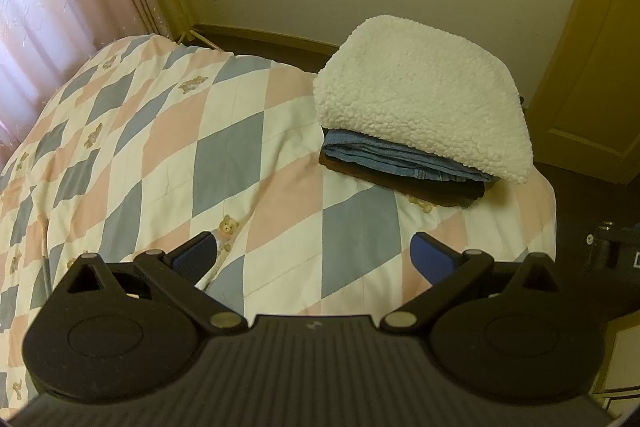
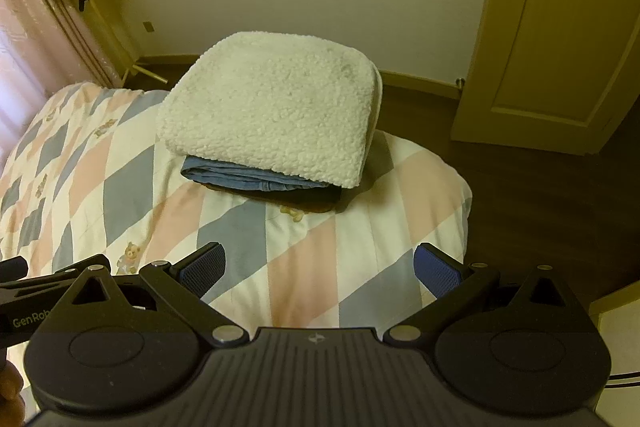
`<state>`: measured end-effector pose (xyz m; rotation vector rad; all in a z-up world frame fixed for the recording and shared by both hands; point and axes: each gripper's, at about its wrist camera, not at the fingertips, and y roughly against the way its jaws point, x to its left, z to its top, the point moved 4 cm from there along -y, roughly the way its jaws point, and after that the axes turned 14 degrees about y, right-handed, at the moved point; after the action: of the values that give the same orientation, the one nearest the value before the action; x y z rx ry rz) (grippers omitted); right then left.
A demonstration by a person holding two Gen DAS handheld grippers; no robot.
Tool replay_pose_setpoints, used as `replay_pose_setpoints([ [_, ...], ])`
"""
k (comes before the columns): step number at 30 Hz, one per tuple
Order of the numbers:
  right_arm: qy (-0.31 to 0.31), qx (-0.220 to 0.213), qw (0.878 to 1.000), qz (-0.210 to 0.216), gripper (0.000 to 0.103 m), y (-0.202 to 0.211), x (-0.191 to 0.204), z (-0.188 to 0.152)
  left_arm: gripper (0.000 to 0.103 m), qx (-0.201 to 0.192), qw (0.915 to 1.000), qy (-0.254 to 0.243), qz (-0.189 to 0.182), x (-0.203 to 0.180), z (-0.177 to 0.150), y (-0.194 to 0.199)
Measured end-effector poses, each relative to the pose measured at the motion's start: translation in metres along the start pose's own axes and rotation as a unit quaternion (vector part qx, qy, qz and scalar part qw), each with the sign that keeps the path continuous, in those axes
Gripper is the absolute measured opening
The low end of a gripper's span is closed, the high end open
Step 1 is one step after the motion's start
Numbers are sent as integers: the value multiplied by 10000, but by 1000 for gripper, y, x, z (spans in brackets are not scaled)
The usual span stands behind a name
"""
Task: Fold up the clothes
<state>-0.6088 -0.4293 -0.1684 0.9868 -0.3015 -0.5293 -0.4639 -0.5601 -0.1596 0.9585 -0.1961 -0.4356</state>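
Folding looks finished: white fleece (image 2: 272, 107), denim garment (image 2: 240, 177) and dark garment (image 2: 308, 201) lie stacked at the far right of the quilt (image 1: 160, 147). Left gripper (image 1: 316, 255) and right gripper (image 2: 320, 267) hover near, jaws wide, empty. Next needs another unfolded piece; none shows.

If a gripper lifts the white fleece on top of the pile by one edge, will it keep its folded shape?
Probably not. The white fleece looks thick and soft, so it would likely sag and unfold. It seems light for its bulk. Its fuzzy surface should grip well, but may drag the jeans beneath.
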Motion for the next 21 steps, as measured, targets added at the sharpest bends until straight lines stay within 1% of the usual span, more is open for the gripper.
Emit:
replay_pose_setpoints([
  [21, -64, 2, 10000, -59, 103, -11, -12, 9, 102, -20, 9999, -136, -4, -16, 15, -19],
])
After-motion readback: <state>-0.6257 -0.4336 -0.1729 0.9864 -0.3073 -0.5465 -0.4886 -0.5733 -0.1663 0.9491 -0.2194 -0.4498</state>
